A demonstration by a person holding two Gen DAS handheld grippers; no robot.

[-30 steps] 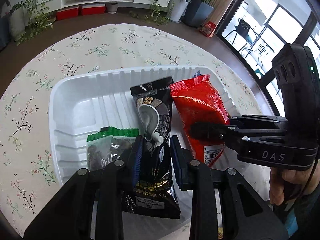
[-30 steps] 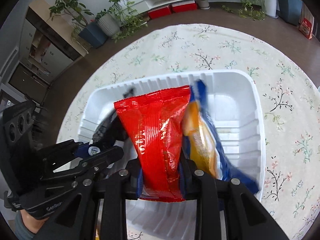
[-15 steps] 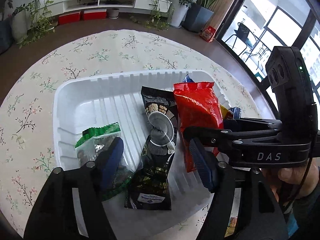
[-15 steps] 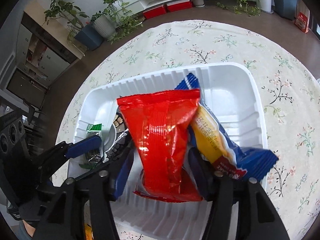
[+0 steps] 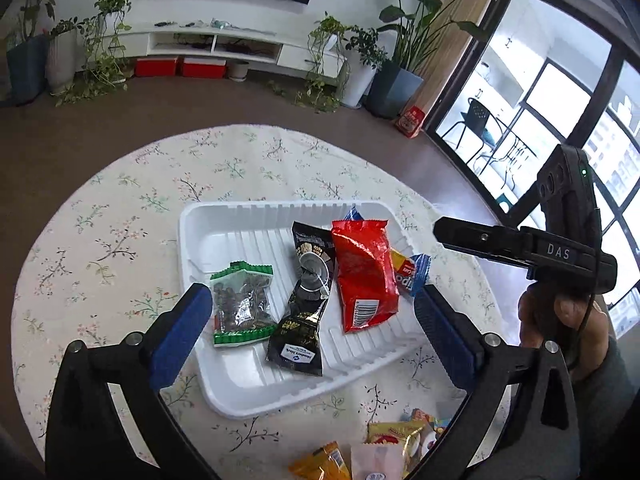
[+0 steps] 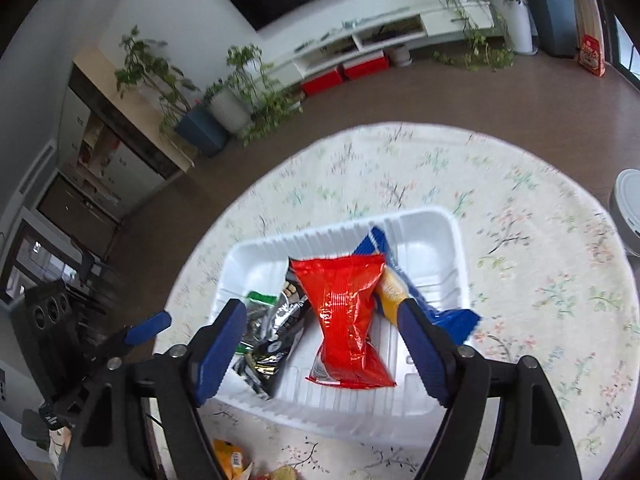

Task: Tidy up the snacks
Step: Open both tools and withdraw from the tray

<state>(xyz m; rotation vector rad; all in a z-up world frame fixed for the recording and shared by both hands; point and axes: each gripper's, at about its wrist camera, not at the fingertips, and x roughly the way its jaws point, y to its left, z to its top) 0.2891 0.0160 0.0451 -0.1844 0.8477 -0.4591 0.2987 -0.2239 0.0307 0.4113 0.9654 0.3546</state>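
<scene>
Both tools have let go and pulled back: the left tool [image 5: 308,312] now hangs wide open and empty above the white tray [image 5: 248,396], the black packet [image 5: 304,304] it was gripping a second ago lying flat inside. The right tool [image 6: 320,344] is likewise spread open, its red packet [image 6: 348,312] resting in the tray beside the black one. More snacks [image 5: 384,448] wait on the counter [image 5: 100,240], likely next.

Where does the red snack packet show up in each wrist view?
Left wrist: the red snack packet lies right of centre, in the white tray's right half, beside the black packet.
Right wrist: the red packet sits at centre, between the open gripper fingers.
Shared landmark: the blue-and-yellow packet tucked under its right edge.
</scene>
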